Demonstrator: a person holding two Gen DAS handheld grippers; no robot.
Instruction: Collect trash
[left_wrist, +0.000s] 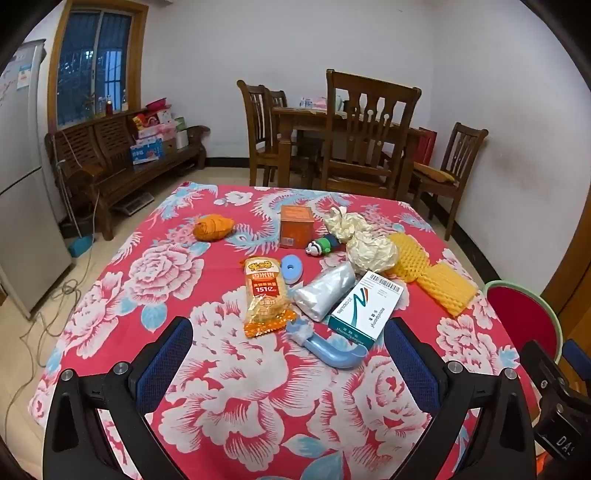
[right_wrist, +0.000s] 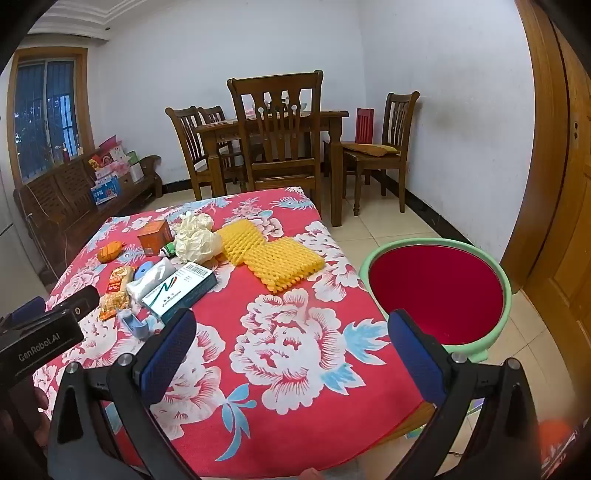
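Trash lies on a table with a red floral cloth (left_wrist: 155, 280): an orange snack wrapper (left_wrist: 264, 295), a clear plastic bag (left_wrist: 327, 291), a white and teal medicine box (left_wrist: 365, 308), crumpled cream paper (left_wrist: 365, 245), yellow foam netting (left_wrist: 432, 275) and an orange box (left_wrist: 295, 225). My left gripper (left_wrist: 288, 360) is open and empty, above the near half of the table, just short of a blue curved plastic piece (left_wrist: 328, 347). My right gripper (right_wrist: 291, 354) is open and empty, over the table's right front corner. A red basin with a green rim (right_wrist: 436, 291) stands to the right of the table.
An orange knitted object (left_wrist: 214, 228), a blue ring (left_wrist: 291, 266) and a small green and white toy (left_wrist: 323, 245) also lie on the cloth. Wooden chairs (left_wrist: 364, 136) and a dining table stand behind. A wooden bench (left_wrist: 122, 158) and a fridge (left_wrist: 22, 184) are at the left.
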